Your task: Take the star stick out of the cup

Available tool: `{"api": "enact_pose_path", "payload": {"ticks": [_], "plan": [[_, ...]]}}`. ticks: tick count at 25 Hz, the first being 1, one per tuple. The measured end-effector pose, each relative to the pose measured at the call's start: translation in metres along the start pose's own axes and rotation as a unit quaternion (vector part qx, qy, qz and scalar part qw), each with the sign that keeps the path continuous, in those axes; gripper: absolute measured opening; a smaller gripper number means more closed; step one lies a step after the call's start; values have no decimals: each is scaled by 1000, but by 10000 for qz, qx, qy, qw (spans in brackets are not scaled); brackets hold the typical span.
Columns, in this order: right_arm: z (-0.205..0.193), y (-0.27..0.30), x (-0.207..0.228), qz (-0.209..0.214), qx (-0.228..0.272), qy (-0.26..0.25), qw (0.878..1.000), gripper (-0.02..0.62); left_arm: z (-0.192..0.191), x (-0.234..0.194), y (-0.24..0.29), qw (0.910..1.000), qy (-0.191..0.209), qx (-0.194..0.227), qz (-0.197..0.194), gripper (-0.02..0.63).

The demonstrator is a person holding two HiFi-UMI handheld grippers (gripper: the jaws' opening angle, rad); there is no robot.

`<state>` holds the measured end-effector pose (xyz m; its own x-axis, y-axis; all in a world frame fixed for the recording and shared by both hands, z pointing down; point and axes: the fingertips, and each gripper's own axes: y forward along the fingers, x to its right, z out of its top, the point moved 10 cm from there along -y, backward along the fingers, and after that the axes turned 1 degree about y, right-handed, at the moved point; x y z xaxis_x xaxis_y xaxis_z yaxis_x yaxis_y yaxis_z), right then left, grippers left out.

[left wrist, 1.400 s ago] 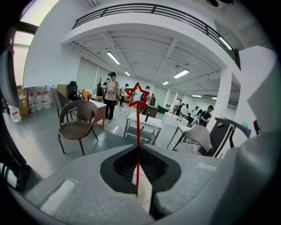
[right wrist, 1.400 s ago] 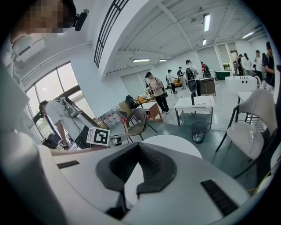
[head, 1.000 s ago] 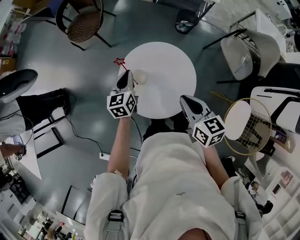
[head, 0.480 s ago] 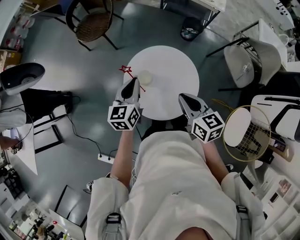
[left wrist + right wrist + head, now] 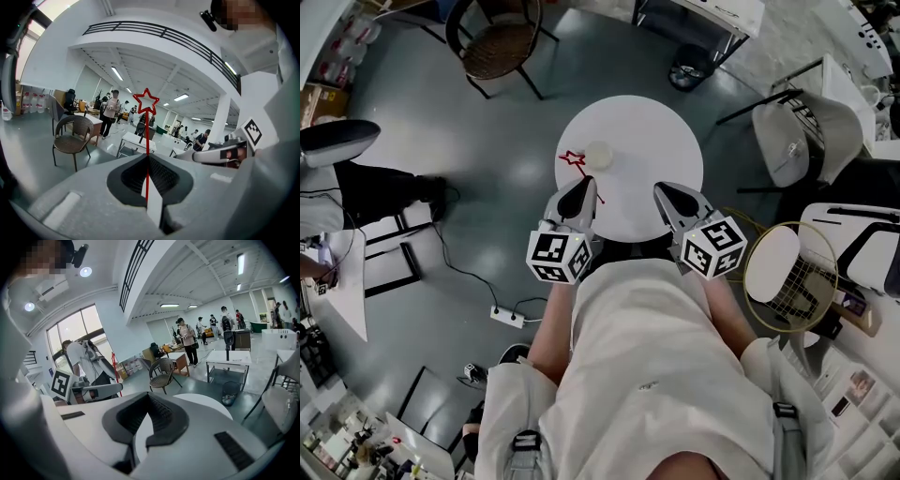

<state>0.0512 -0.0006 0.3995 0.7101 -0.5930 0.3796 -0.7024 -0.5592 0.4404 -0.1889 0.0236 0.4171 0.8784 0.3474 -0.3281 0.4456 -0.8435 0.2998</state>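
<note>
The red star stick (image 5: 146,101) stands upright between the jaws of my left gripper (image 5: 148,157), which is shut on its thin shaft. In the head view the star (image 5: 573,160) hangs just left of the pale cup (image 5: 598,155), outside it. The cup stands on the round white table (image 5: 652,141). My left gripper (image 5: 589,182) is over the table's near left edge. My right gripper (image 5: 662,188) hovers over the near right edge, shut with nothing in it (image 5: 149,395). From the right gripper view I see the left gripper (image 5: 91,391) and part of the red stick (image 5: 114,367).
A wicker chair (image 5: 502,37) and a waste bin (image 5: 689,67) stand beyond the table. A white chair (image 5: 792,131) and a racket (image 5: 792,277) are at the right. A power strip with cable (image 5: 508,316) lies on the floor at the left. Several people stand far off.
My left gripper has risen and drawn back toward the person's body with the star stick in it; the star now sits nearer the cup. The right gripper has shifted only slightly.
</note>
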Motion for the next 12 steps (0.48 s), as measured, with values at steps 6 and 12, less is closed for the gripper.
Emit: {"api": "enact_pose_path", "payload": {"ticks": [6, 12], "plan": [[-4, -1, -8, 6, -10, 21, 10000, 8, -14, 6, -13, 9986, -442, 88, -274, 12], [-20, -12, -1, 122, -31, 154, 9998, 8, -24, 26, -15, 9974, -316, -32, -645, 12]]}}
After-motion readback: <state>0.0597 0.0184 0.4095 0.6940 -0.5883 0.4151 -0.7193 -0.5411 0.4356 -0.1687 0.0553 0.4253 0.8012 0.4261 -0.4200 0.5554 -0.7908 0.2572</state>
